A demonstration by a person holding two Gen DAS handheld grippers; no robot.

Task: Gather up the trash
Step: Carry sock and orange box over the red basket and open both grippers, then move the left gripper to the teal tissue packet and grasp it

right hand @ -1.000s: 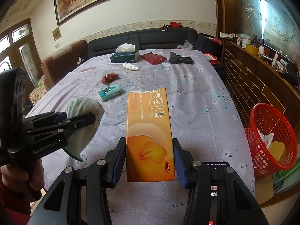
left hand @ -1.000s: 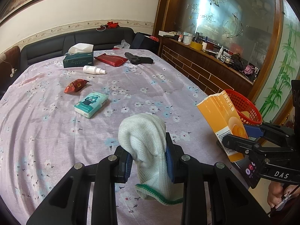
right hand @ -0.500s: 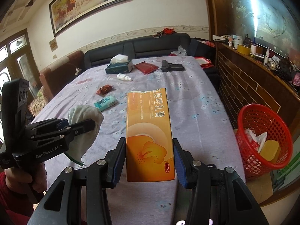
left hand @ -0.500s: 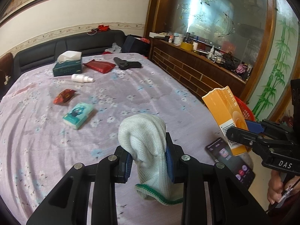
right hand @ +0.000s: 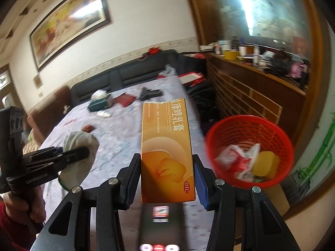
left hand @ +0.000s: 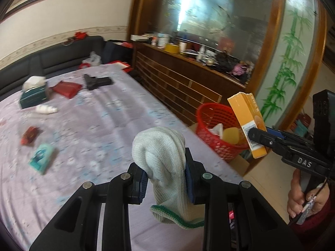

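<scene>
My right gripper clamps the orange carton upright by its lower sides, so it can drop cleanly into the red basket at two o'clock. My left gripper pinches a white glove; more trash lies on the table at ten o'clock.

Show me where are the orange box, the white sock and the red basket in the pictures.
orange box (right hand: pixel 167 146): right wrist view, middle of its printed front face.
white sock (left hand: pixel 161 156): left wrist view, knitted part between the gripper fingers.
red basket (right hand: pixel 247 125): right wrist view, far mesh wall inside.
</scene>
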